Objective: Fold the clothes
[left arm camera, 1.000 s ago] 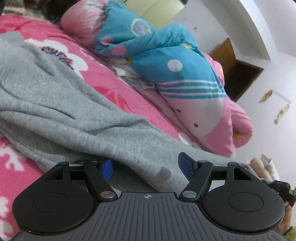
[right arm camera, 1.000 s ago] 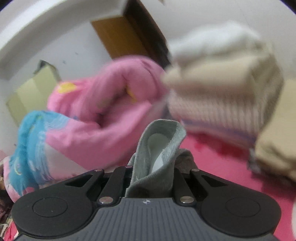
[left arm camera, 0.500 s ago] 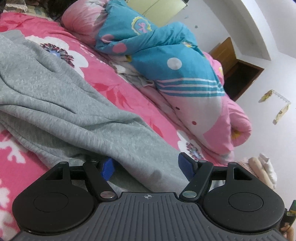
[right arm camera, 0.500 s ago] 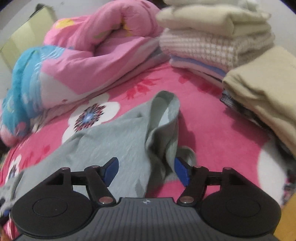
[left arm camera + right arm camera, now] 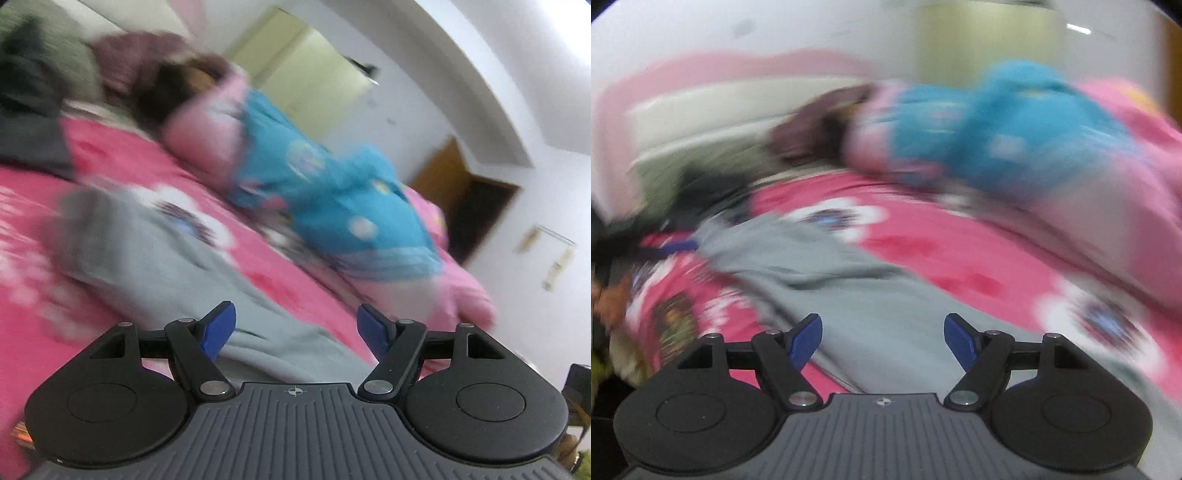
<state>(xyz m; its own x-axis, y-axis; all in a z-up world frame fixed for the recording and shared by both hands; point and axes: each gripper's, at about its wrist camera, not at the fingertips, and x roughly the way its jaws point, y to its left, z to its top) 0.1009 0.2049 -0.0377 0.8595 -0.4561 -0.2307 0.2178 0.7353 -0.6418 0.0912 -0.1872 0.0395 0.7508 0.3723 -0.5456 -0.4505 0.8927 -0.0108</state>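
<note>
I am between folds: the grey garment (image 5: 849, 291) lies spread on the pink floral bedspread (image 5: 960, 251), and the next move calls for choosing a fresh edge to grasp. The left gripper (image 5: 297, 326) stands released over the cloth, and the right gripper (image 5: 882, 341) is opening with nothing pinched. One second earlier the right gripper was clenched on a raised fold; that fold is now laid down.

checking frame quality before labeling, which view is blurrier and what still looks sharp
Right wrist view: heaviest smear, the grey garment and pink floral bedspread streaked. Left wrist view: also motion-blurred, slightly less. Both: only the hand-held gripper bodies stay crisp, left, right; fisheye bends the walls.
</note>
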